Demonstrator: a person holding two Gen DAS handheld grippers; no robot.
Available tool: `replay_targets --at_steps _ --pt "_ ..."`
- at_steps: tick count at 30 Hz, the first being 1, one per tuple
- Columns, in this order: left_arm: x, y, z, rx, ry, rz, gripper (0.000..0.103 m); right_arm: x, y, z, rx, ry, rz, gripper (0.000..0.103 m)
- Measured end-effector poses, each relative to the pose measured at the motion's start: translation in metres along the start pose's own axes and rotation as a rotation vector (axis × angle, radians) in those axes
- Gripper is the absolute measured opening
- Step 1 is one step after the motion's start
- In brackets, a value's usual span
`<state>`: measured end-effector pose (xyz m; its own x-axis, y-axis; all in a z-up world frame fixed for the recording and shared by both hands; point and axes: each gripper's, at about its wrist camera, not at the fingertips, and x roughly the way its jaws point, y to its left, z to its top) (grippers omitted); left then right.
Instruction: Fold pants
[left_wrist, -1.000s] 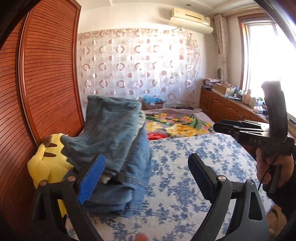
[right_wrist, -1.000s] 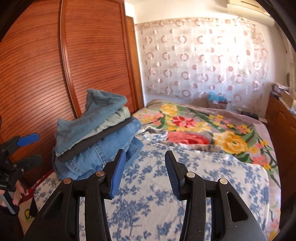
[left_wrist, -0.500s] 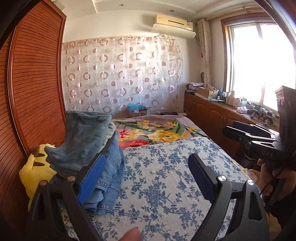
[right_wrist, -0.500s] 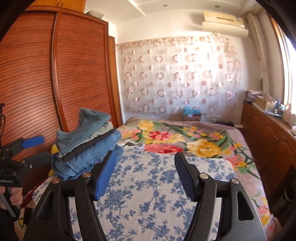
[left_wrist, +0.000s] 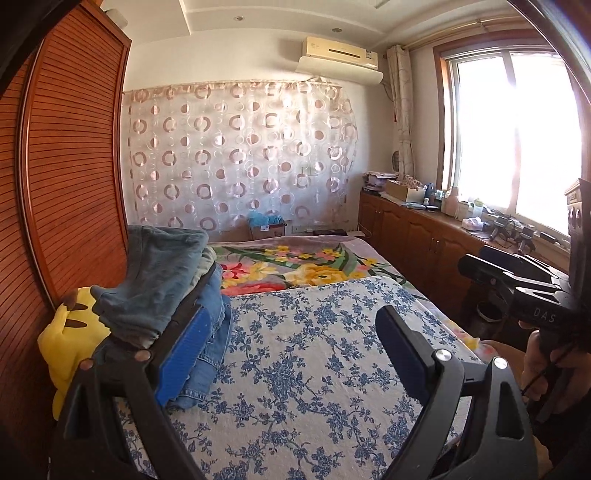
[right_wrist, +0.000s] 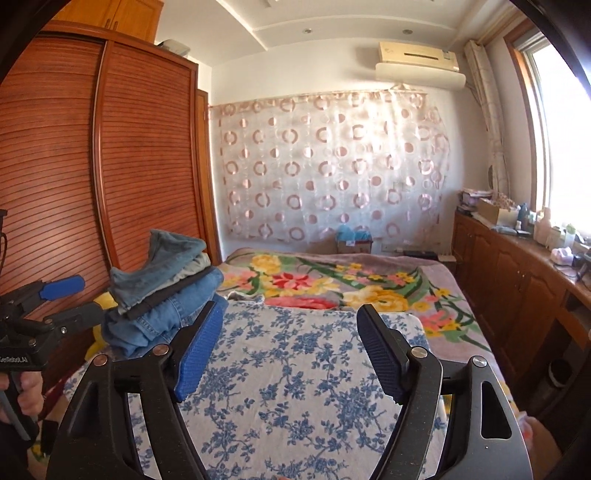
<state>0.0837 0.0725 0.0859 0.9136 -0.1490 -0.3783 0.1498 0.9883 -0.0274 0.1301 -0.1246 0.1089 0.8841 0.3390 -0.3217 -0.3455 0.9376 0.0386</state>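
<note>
A tall reddish-brown wooden wardrobe with slatted sliding doors (right_wrist: 110, 166) fills the left side of the room, and a sheer white curtain printed with pink rings (left_wrist: 236, 162) covers the far wall. Below them lies the bed (right_wrist: 458, 295), spread with a grey blanket bearing large red and yellow flowers (right_wrist: 332, 280), and over its near part a white quilted cover with a blue flower print (left_wrist: 303, 354). A low brown wooden tabletop with cabinet doors (left_wrist: 417, 229) runs under the bright window on the right, crowded with small boxes and bottles. The stack of folded pants (right_wrist: 166, 291), mostly blue denim with a grey-blue pair on top, sits at the left edge of the blue-flowered cover, close to the wardrobe, and a yellow plush toy (left_wrist: 70, 339) lies just beside it against the wardrobe. The left gripper (left_wrist: 291, 354) hovers over the cover with its 2 blue-padded fingers wide apart and nothing between them; the stack shows just behind its left finger. The right gripper (right_wrist: 288, 354) has just been opening its fingers, which stand apart over the bare cover, holding nothing. A hand (right_wrist: 22, 391) grips the left gripper's handle at the lower left of the right wrist view.
</note>
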Motion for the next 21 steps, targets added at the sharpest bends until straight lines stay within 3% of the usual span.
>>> replay_targets --at_steps 21 --pt "-0.013 0.005 -0.033 -0.019 0.038 0.071 0.092 -0.023 -0.001 -0.039 0.031 0.026 -0.076 0.077"
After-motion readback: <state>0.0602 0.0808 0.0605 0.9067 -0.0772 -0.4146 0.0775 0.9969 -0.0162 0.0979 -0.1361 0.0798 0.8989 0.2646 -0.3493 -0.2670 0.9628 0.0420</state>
